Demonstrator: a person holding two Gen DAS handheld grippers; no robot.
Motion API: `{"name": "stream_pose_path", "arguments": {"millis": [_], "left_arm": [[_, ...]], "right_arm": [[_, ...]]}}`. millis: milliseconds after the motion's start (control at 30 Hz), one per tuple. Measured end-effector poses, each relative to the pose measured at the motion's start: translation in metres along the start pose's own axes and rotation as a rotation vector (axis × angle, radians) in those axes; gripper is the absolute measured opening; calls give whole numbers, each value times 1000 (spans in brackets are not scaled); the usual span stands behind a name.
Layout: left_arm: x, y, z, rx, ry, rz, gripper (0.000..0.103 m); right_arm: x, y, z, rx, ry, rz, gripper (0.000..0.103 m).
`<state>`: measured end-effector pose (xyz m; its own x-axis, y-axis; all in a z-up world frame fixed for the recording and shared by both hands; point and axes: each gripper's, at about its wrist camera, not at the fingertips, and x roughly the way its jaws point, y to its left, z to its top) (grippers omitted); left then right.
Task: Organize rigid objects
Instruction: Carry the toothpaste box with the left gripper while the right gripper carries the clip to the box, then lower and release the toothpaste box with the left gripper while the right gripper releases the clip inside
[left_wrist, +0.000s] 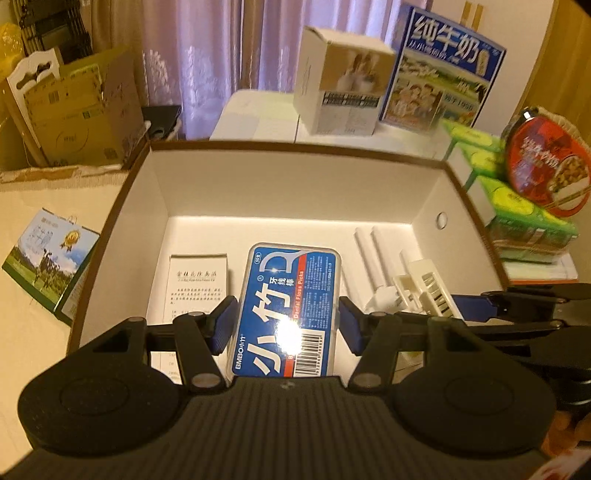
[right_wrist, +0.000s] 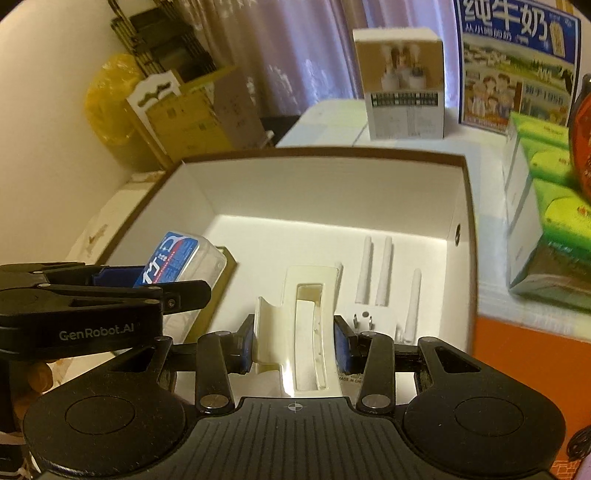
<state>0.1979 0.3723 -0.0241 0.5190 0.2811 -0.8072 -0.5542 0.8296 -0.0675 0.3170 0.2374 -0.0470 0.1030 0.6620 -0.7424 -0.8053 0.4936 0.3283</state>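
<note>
Blue-padded left gripper (left_wrist: 283, 320) clamps a blue-labelled clear plastic floss-pick case (left_wrist: 284, 310) over the white open cardboard box (left_wrist: 295, 184). Right gripper (right_wrist: 294, 341) pinches a cream plastic clip (right_wrist: 301, 325), probably for boxing too.

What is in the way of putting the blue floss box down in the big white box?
Nothing blocks the way down. The left hand-held gripper holds the floss box over the big box. A small white carton lies just below and left of it, and white sticks lie to the right.

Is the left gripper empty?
No, the left gripper has its fingers clamped on a blue dental floss pick case above the open box.
</note>
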Motion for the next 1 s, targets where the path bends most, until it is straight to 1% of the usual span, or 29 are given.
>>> {"name": "stream_pose_path", "arguments": {"millis": [167, 333, 667, 767, 800, 833, 900, 933, 1000], "left_arm": [[15, 7, 0, 2, 32, -2, 54], [24, 12, 1, -4, 49, -23, 54], [23, 20, 6, 18, 38, -3, 56], [22, 22, 6, 22, 37, 7, 61], [22, 23, 6, 21, 37, 11, 65], [22, 23, 6, 18, 36, 13, 65], [20, 25, 5, 14, 32, 12, 65], [20, 25, 5, 13, 32, 13, 65], [19, 26, 3, 11, 33, 15, 65]], "right_arm": [[14, 1, 2, 11, 25, -13, 38], [22, 1, 4, 28, 40, -22, 38], [30, 3, 7, 39, 50, -32, 38], [29, 4, 8, 45, 26, -25, 38], [29, 4, 8, 46, 17, -33, 39], [28, 5, 7, 43, 10, -37, 40], [27, 6, 7, 35, -1, -38, 45], [26, 6, 6, 32, 1, -37, 50], [25, 7, 3, 28, 4, -38, 53]]}}
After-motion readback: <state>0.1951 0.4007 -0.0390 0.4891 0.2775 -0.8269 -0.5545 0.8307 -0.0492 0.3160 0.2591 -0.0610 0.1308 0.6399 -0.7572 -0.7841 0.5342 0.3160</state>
